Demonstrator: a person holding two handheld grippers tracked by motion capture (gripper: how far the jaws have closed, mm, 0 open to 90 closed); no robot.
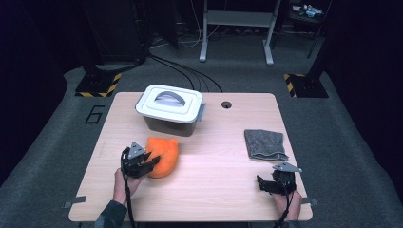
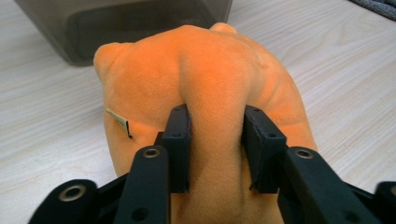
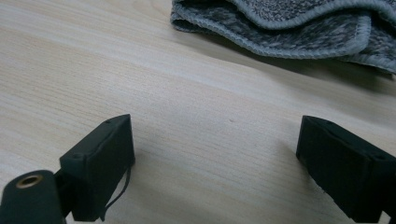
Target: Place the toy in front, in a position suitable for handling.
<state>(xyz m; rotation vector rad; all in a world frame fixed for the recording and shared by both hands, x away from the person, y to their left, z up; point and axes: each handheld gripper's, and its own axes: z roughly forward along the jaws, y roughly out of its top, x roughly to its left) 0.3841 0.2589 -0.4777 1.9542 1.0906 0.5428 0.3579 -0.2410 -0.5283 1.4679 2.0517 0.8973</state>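
Orange plush toy (image 1: pixel 162 156) lying on the counter (image 1: pixel 218 185), left of centre in the high view, just below the grey lidded bin (image 1: pixel 170 110) and apart from it. Pinched by the left hand-held gripper (image 1: pixel 142 164): in the left gripper view a raised fold of the soft body (image 2: pixel 217 107) squeezed between the two black pads (image 2: pixel 180 140), plush bulging to either side of them. Gripped mid-body rather than at an edge, probably because a thick fold gives soft fabric something to hold by; small sewn tag (image 2: pixel 119 122) sticking out at the left of that frame. Toy resting on the wood, not lifted. Bin lid shut, handle on top, likely the destination, so needing opening first. Right hand-held gripper (image 1: pixel 274 184) low at the lower right of the high view, jaws spread wide with only bare wood between them, clamping nothing. Folded grey cloth (image 3: pixel 299 28) just above it, untouched, kept clear of the toy's side
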